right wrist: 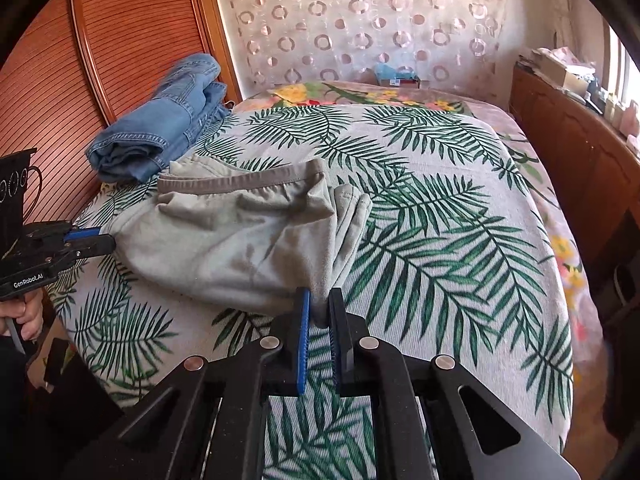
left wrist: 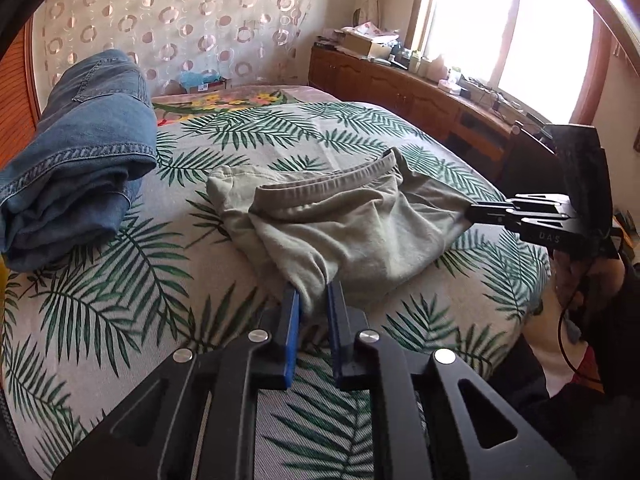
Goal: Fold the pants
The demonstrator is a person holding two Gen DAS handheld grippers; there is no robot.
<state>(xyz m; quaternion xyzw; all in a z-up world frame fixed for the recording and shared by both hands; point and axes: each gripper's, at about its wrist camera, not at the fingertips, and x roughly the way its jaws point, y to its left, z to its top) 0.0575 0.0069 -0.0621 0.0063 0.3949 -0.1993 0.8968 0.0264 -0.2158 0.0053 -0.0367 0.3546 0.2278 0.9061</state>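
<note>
Pale grey-green pants with an elastic waistband lie bunched on the leaf-print bedspread. My left gripper is shut on one corner of the fabric near the front edge. My right gripper is shut on the opposite corner at the right. In the right wrist view the pants stretch between my right gripper and my left gripper at the left. The fabric is held slightly taut between both.
Folded blue jeans rest at the bed's left, against a wooden slatted headboard. A wooden cabinet with clutter runs under the window on the right. A floral blanket lies at the far end.
</note>
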